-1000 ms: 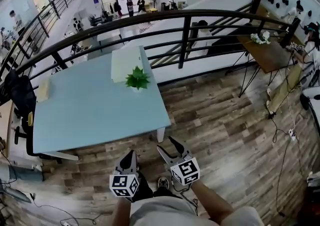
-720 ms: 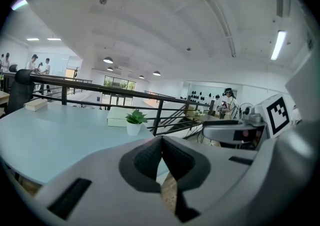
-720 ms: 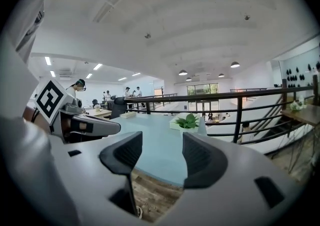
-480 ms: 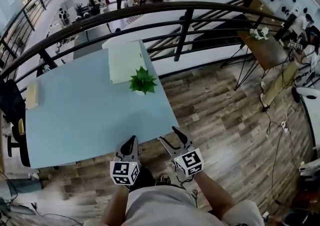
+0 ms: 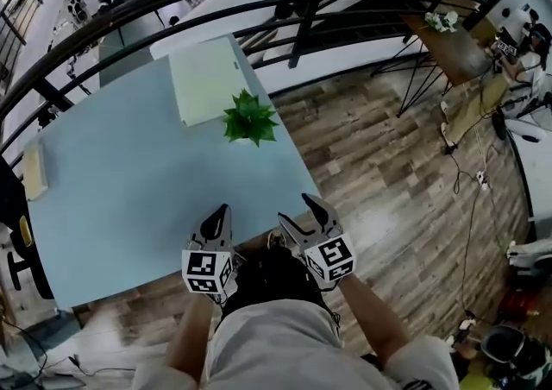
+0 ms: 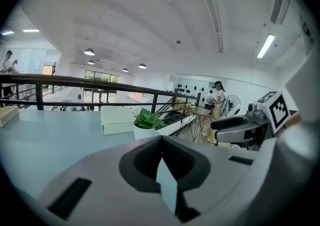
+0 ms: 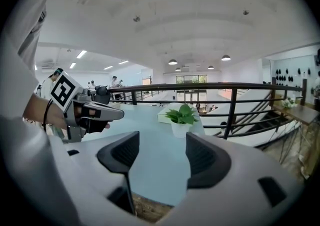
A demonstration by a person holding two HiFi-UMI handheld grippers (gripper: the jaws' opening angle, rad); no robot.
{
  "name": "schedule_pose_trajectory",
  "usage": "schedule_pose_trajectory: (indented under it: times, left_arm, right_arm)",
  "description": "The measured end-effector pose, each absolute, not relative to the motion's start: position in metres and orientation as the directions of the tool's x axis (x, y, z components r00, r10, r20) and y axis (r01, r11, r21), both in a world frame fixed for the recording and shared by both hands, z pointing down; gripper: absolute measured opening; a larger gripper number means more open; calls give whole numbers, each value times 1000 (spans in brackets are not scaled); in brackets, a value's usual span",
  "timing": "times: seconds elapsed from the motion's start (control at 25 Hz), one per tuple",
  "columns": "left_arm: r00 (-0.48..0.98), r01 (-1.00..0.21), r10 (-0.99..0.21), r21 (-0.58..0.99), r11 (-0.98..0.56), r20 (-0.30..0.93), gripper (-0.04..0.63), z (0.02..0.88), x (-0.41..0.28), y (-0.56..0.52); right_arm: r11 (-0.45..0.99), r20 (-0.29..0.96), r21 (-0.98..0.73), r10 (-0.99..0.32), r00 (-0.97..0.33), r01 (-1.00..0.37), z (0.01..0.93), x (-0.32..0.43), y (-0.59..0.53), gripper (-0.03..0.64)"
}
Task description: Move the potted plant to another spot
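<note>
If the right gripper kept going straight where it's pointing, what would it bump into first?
Probably the potted plant, straight ahead across the blue table. Because it is tilted down, the right gripper might graze that table first. Its jaws have just been opening, with nothing between them.

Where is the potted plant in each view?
Head view: potted plant upper centre, by the table's right edge.
Left gripper view: potted plant just left of centre.
Right gripper view: potted plant just right of centre.
Shared landmark: the pale green box beside it.
</note>
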State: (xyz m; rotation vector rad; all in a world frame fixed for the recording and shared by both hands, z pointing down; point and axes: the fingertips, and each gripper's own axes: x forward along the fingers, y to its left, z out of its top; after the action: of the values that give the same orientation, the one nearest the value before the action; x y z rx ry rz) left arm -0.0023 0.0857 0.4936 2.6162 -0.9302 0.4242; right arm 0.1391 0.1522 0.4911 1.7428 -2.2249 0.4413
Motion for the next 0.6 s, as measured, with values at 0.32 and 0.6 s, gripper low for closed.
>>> schedule_pose_trajectory:
  times: [0.32, 0.6]
  left_arm:
    - [692, -698, -556, 234, -676, 461, 11, 541, -3, 57]
    - [643, -741, -573, 224, -634, 508, 11, 564, -1, 37]
  right_arm:
    - [229, 432, -100, -867, -250, -968, 533, 142, 112, 301]
    - [219, 434, -140, -863, -259, -966, 558, 151, 78, 322]
